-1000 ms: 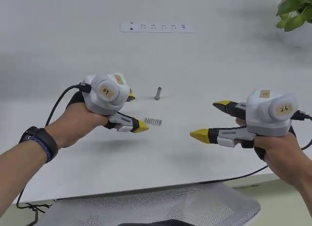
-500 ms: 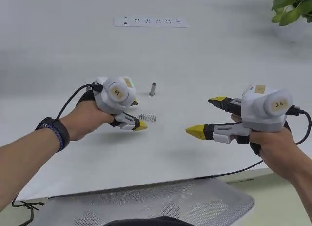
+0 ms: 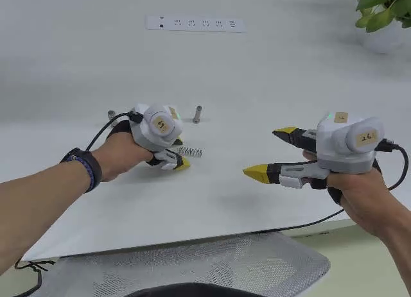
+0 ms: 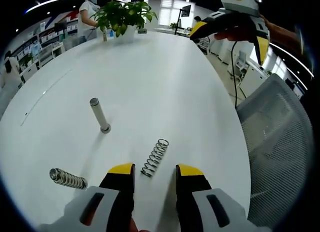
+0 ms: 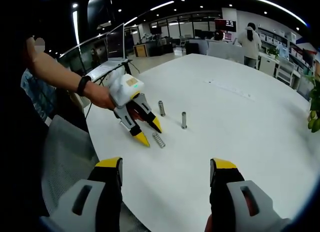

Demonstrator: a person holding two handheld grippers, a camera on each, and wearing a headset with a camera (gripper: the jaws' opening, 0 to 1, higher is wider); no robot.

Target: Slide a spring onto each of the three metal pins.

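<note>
Left gripper [image 4: 155, 169], fingers [image 4: 121, 177] spread, the spring [image 4: 154, 157] seemingly just ahead: ease forward, pinch mid-coil lightly. Bare pin [image 4: 100, 115] stands beyond the spring. Right gripper [image 5: 166, 164] spread too.

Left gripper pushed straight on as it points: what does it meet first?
Probably the loose spring, lying just ahead of the left gripper, roughly in line with the gap between its open jaws.
</note>
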